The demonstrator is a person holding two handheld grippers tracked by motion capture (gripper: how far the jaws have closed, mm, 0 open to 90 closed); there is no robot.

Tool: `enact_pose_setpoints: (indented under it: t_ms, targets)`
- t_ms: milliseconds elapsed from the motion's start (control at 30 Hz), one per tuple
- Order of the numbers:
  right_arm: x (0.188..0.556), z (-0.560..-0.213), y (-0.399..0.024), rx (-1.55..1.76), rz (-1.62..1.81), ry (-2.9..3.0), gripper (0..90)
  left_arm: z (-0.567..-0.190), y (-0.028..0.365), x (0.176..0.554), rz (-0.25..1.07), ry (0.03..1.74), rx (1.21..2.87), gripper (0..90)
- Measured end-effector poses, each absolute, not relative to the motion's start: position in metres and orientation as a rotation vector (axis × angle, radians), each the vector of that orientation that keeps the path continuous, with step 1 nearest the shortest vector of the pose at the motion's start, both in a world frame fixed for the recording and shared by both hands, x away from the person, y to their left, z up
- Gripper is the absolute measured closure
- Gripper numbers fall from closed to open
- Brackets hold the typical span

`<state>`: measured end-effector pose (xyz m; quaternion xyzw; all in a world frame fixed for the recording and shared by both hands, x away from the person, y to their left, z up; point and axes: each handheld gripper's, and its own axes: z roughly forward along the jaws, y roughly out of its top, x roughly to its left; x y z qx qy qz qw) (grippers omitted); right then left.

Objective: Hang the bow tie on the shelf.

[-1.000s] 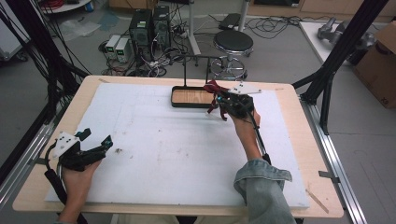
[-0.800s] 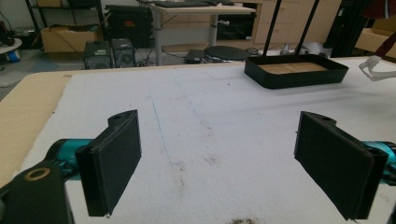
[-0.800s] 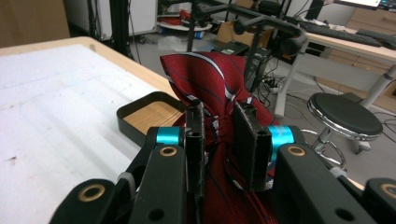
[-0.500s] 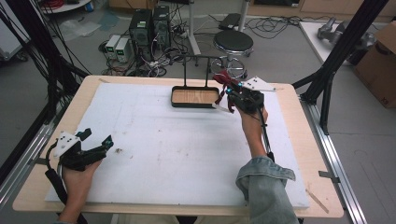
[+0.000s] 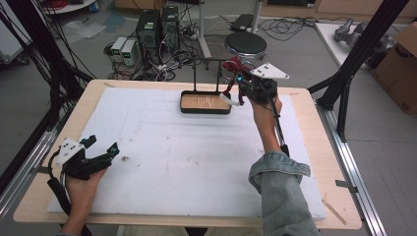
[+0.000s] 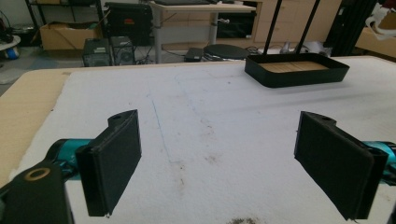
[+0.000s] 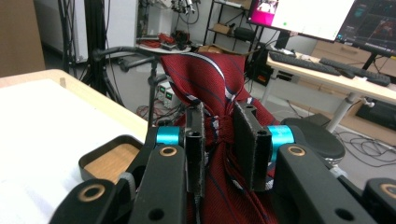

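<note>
A dark red striped tie (image 7: 212,88) is pinched between the jaws of my right gripper (image 7: 219,140), which is shut on it. From above, that right gripper (image 5: 236,78) is raised over the right end of a black tray with a wooden floor (image 5: 183,109) and a thin black rack (image 5: 206,61) rising from its back. The tie (image 5: 231,65) bunches next to the rack's top bar. My left gripper (image 5: 101,145) rests low at the table's front left, jaws wide open and holding nothing. In the left gripper view the tray (image 6: 299,77) sits far off.
A white foam mat (image 5: 187,157) covers most of the wooden table (image 5: 314,128). Black frame posts (image 5: 361,49) stand at the right and left. Behind the table are a round stool (image 5: 245,45), computer boxes (image 5: 150,29) and loose cables on the floor.
My right gripper has lifted the tie and carried it up and right, from the tray's right edge toward the top bar of the rack. The left gripper has stayed still.
</note>
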<state>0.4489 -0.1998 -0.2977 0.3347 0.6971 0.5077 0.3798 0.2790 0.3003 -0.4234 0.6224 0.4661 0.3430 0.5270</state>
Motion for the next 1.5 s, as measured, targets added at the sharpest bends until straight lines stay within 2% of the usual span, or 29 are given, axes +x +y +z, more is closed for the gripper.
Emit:
enact_pose_setpoints:
  t_ms: [233,700,1500]
  targets:
    - [0.464,-0.293,-0.200,0.867,1.298,1.743,74.6,-0.424,0.300,0.280,0.816,1.113,1.483,15.2]
    - [0.490,-0.307,-0.201,0.939,1.337,1.687,74.6,-0.424,0.299,0.281,0.808,1.114,1.482,15.3]
    - [0.515,-0.322,-0.199,0.992,1.365,1.659,74.5,-0.425,0.300,0.281,0.798,1.118,1.481,15.3]
